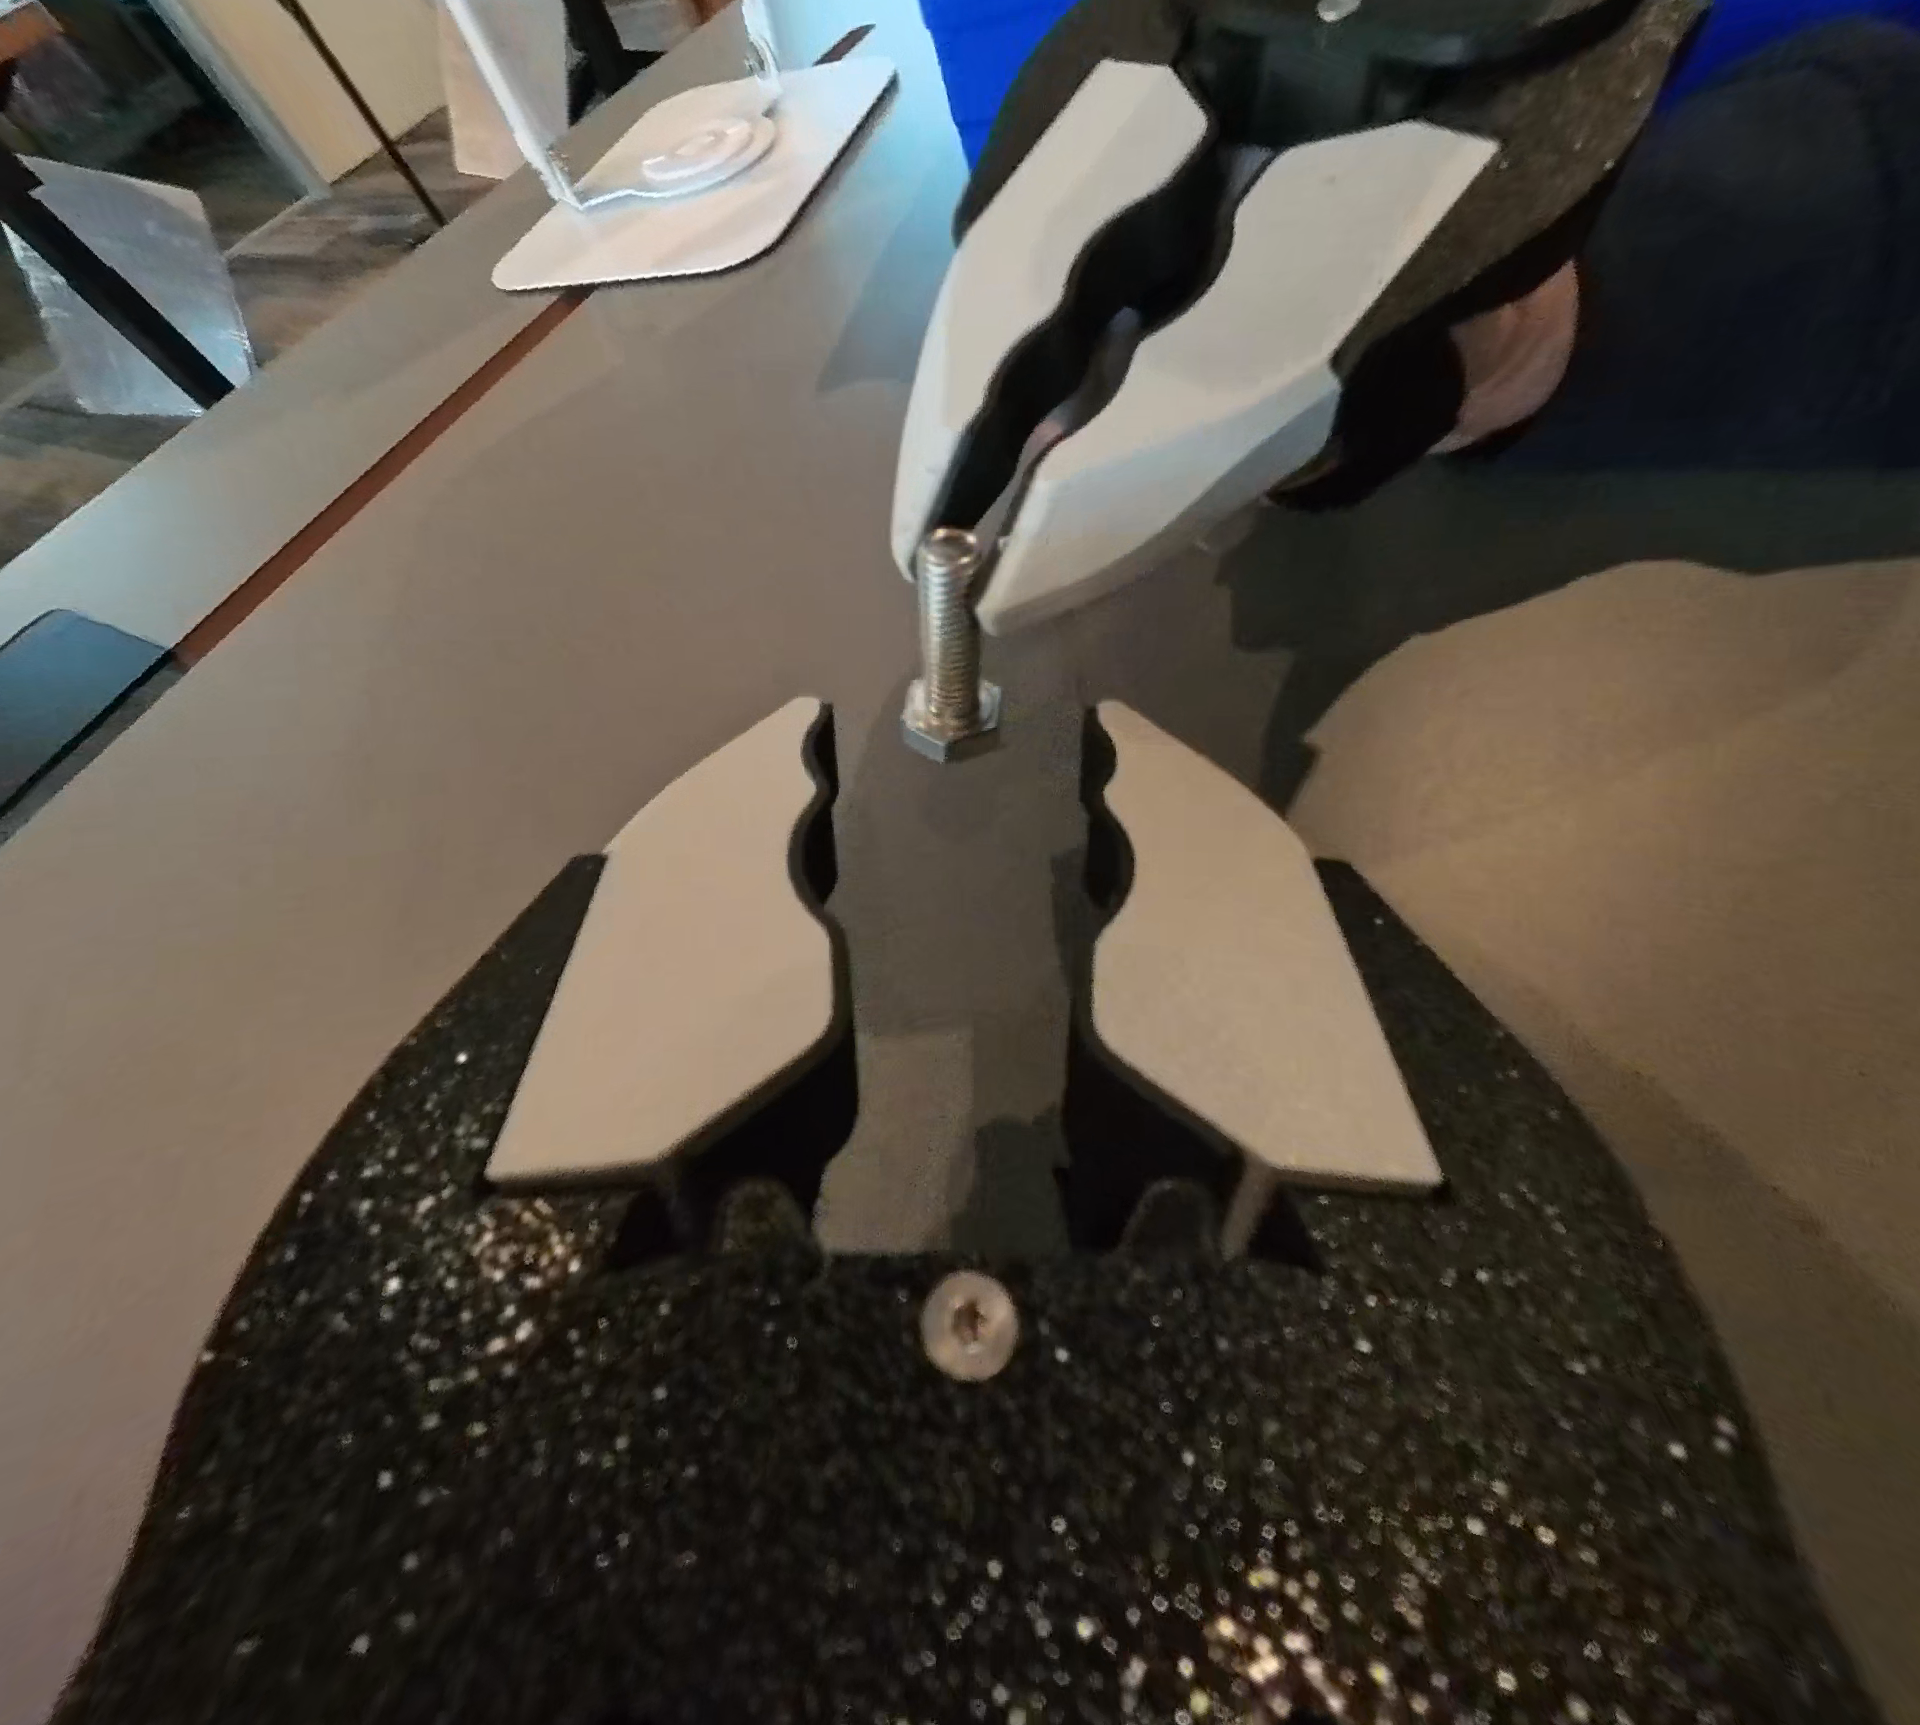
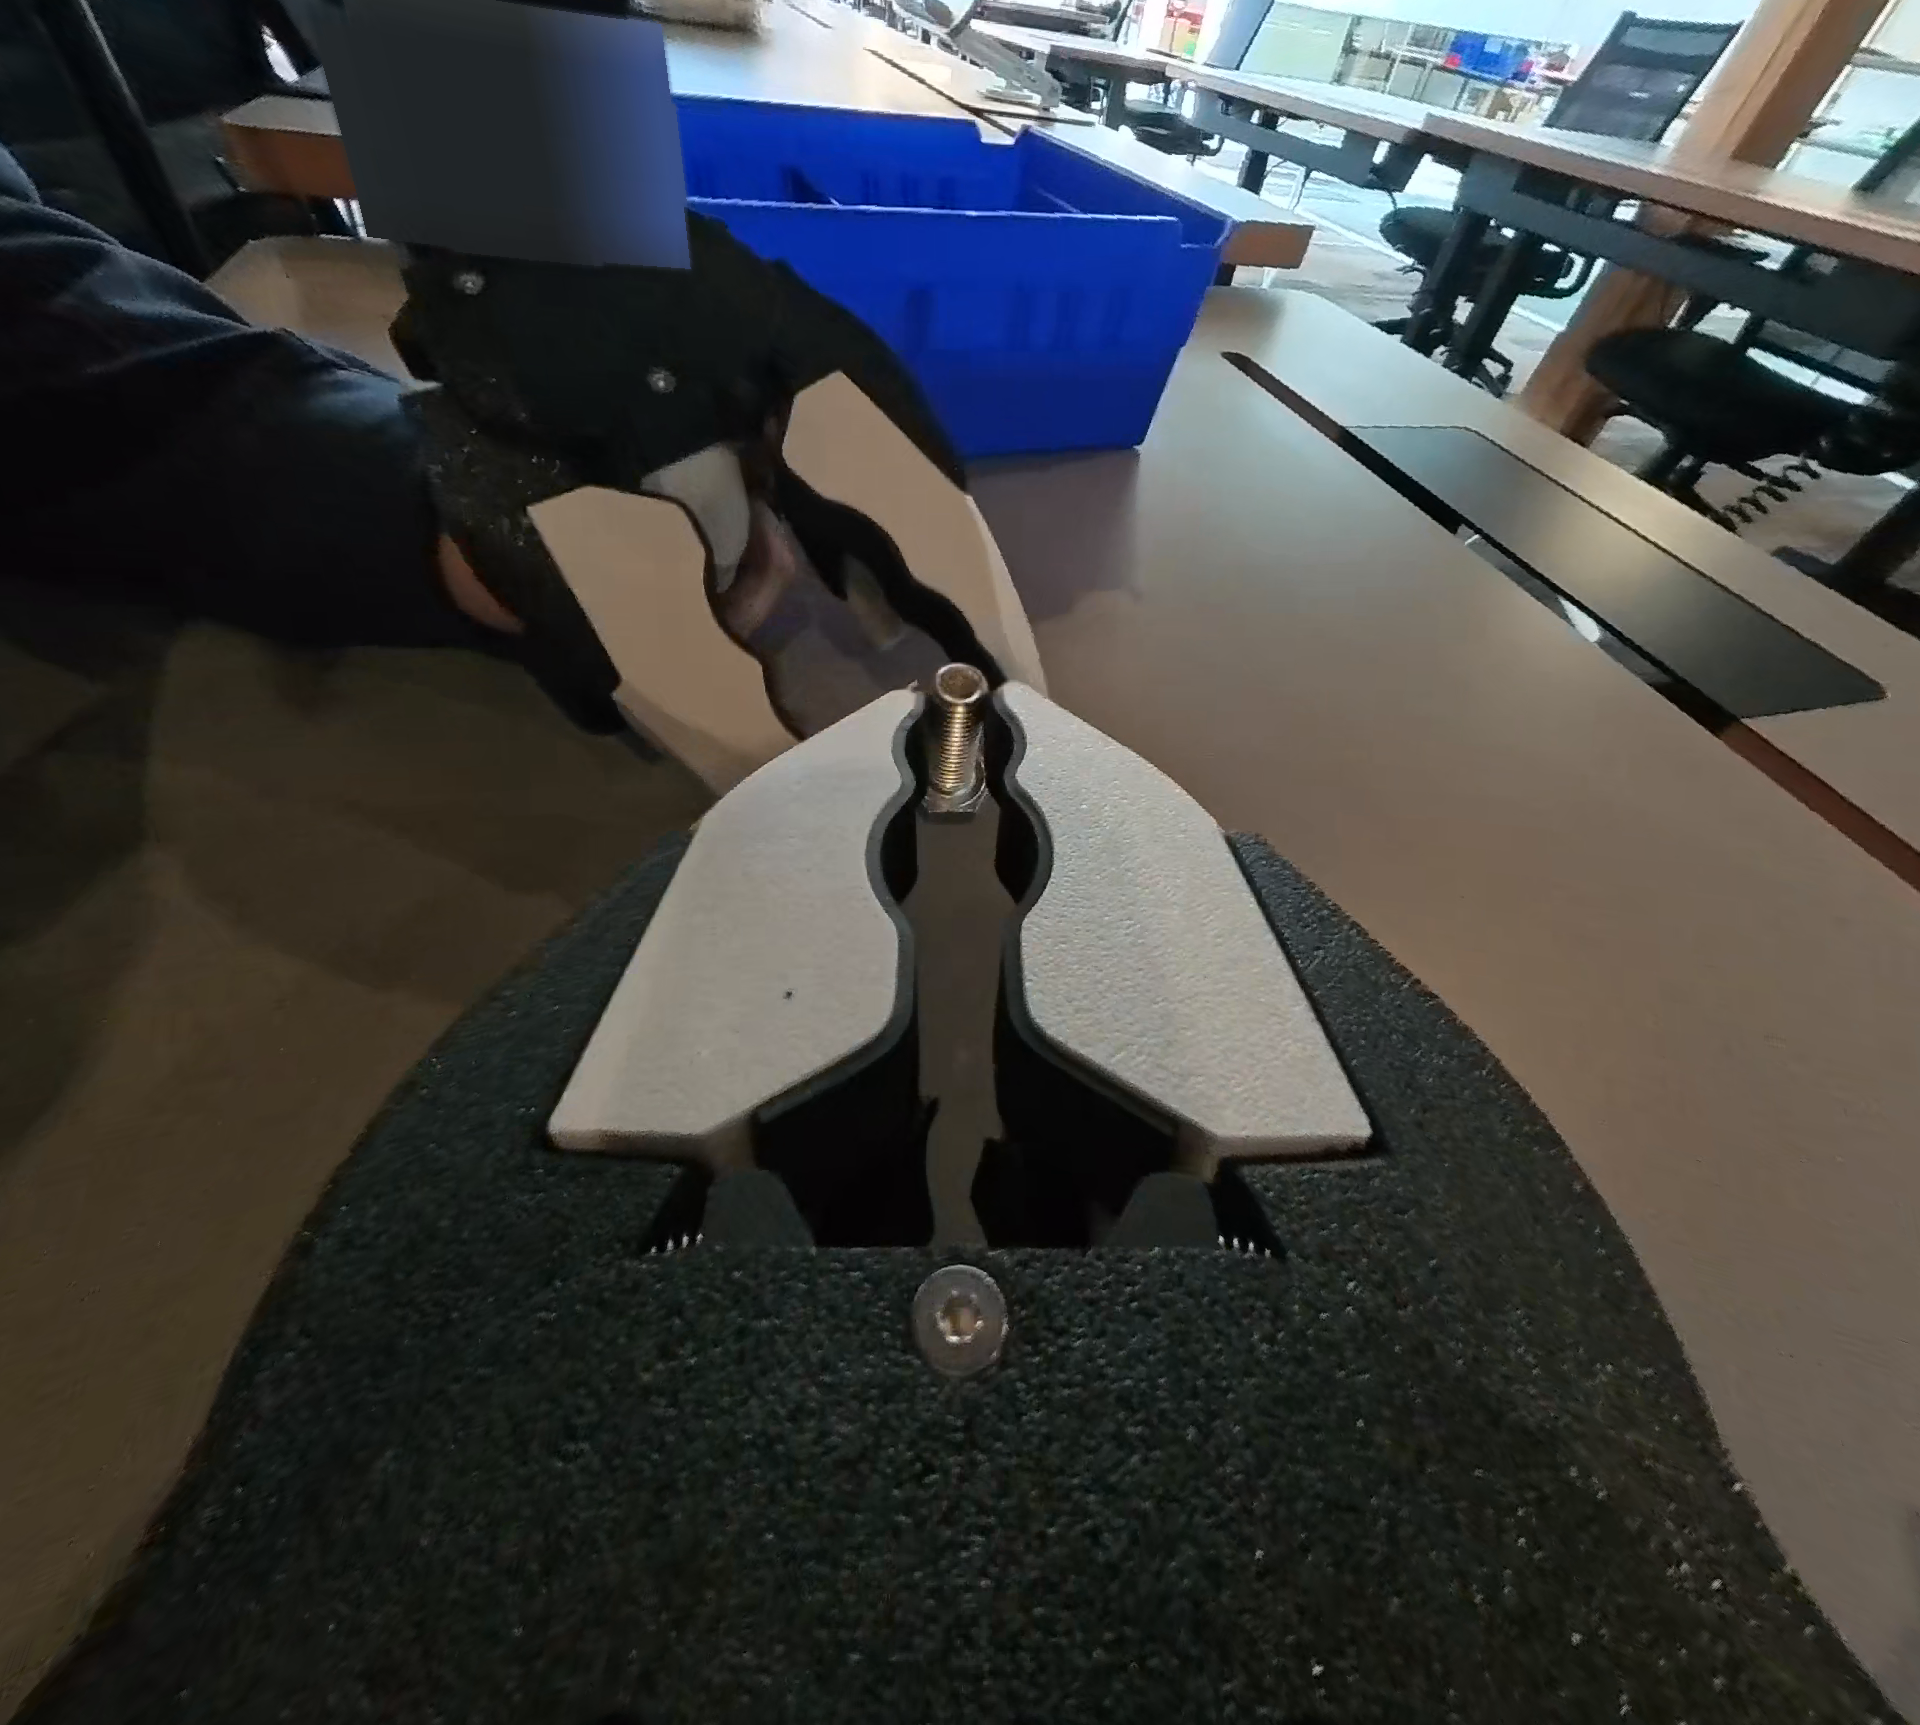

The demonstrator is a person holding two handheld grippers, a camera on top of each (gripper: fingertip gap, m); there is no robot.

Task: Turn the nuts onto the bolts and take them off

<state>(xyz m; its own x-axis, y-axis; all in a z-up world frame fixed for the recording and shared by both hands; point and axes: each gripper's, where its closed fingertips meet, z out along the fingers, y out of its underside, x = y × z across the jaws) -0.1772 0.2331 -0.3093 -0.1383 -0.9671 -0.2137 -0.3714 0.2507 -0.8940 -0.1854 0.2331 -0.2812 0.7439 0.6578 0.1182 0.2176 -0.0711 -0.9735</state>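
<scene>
A silver threaded bolt (image 1: pixel 948 636) stands upright on the grey table (image 1: pixel 520 740), with a hex piece (image 1: pixel 951 725) at its base; I cannot tell whether that is a nut or the bolt's head. My right gripper (image 1: pixel 951 569) comes down from above and is shut on the bolt's top end. In the right wrist view the bolt (image 2: pixel 954 756) sits pinched between the right gripper's (image 2: pixel 956 709) fingertips. My left gripper (image 1: pixel 961 714) is open, low over the table, its fingertips on either side of the bolt's base without touching. It shows open beyond the bolt in the right wrist view (image 2: pixel 821 688).
A blue plastic bin (image 2: pixel 987 304) stands on the table behind the bolt. A white flat base with a clear stand (image 1: pixel 707 189) sits at the table's far edge. A black cable slot (image 2: pixel 1610 574) runs along the table. Desks and chairs stand beyond. The grippers are tip to tip, or close to it.
</scene>
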